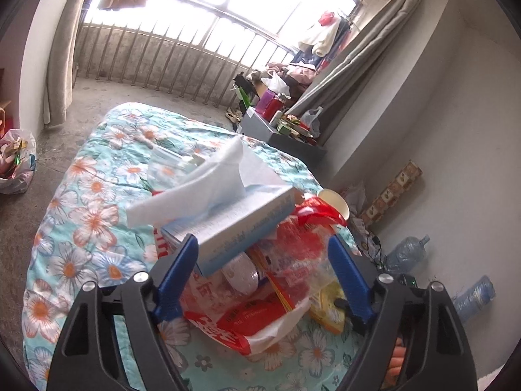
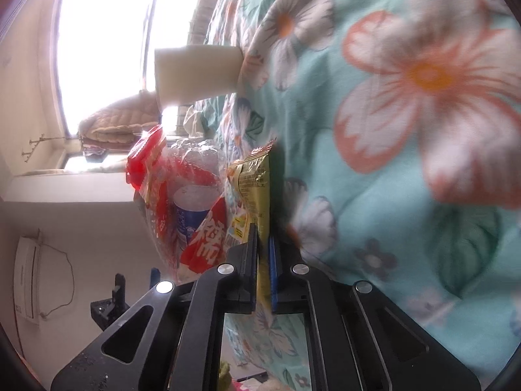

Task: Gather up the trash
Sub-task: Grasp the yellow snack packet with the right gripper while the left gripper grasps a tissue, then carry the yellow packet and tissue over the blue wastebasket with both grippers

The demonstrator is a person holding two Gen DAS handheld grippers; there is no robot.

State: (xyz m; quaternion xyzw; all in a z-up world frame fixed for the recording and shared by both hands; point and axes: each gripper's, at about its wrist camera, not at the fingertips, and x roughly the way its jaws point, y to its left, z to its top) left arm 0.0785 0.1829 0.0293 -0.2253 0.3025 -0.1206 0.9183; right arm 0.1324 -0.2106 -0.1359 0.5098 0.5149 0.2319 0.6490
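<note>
Right hand-held gripper [image 2: 263, 254] pinches the yellow snack wrapper [image 2: 252, 182] lying on the bed [image 2: 423, 130]. Left hand-held gripper [image 1: 263, 257] stands spread around the red-and-white trash bag [image 1: 234, 329]. Next: lift wrapper, transfer into bag.

The left gripper [image 1: 263, 260] points down a little. Its two blue fingers [image 1: 177, 277] stand wide apart, and nothing is pinched by them. Part of a hand [image 1: 399, 355] shows behind its right side. The right gripper [image 2: 262, 260] is rolled onto its side. Its two fingers [image 2: 250, 260] are squeezed almost together on the edge of a yellow snack packet [image 2: 255, 182].
</note>
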